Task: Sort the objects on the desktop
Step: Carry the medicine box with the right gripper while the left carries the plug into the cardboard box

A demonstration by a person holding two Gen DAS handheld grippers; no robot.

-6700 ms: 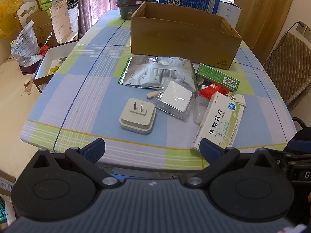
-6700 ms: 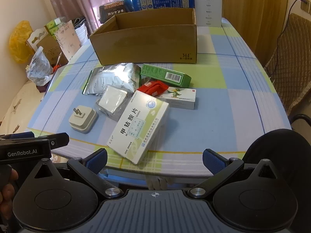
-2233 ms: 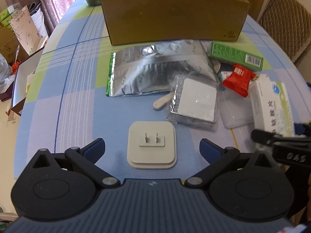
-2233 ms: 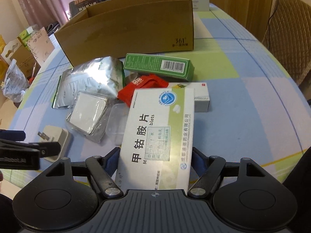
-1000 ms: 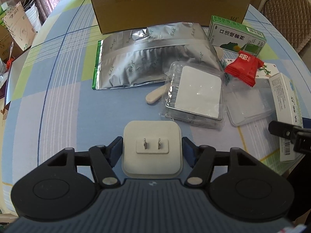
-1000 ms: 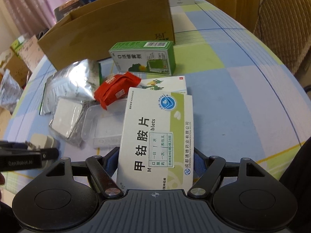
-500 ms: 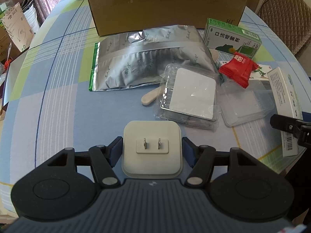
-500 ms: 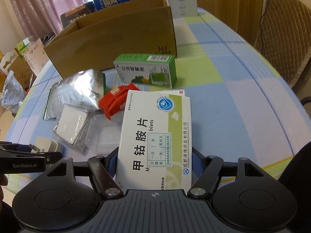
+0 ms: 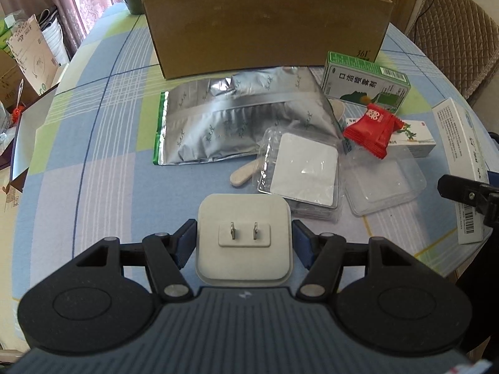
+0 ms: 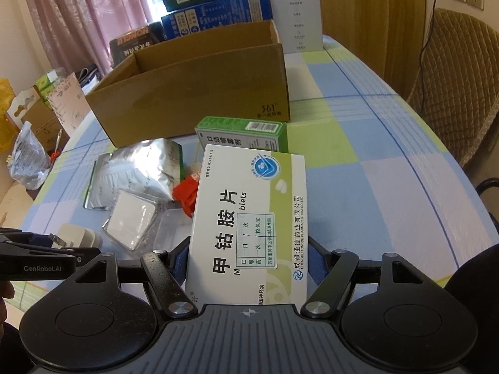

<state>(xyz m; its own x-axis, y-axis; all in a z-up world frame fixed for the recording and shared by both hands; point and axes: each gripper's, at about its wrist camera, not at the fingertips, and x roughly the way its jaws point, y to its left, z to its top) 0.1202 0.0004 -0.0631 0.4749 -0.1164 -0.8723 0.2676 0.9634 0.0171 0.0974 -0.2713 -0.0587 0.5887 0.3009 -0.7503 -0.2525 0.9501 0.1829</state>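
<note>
My left gripper (image 9: 244, 240) is shut on a white two-prong plug adapter (image 9: 244, 218), prongs facing up, low over the near part of the table. My right gripper (image 10: 249, 260) is shut on a white and green medicine box (image 10: 249, 205), held above the table at the right. This box (image 9: 461, 162) also shows at the right edge of the left wrist view. An open cardboard box (image 9: 265, 28) stands at the back. Before it lie a silver pouch (image 9: 237, 118), a green carton (image 9: 365, 85), a red packet (image 9: 372, 127) and a clear plastic case (image 9: 304, 168).
A checked cloth covers the table (image 9: 93, 171). A clear lid (image 9: 386, 184) and a wooden stick (image 9: 246, 173) lie near the case. Stacked cartons (image 10: 215, 9) stand behind the cardboard box. A padded chair (image 10: 458, 93) is at the right, and bags and boxes (image 10: 28, 152) are left of the table.
The medicine box has risen off the table in my right gripper and now covers most of the red packet. The adapter stays gripped in my left gripper, barely moved.
</note>
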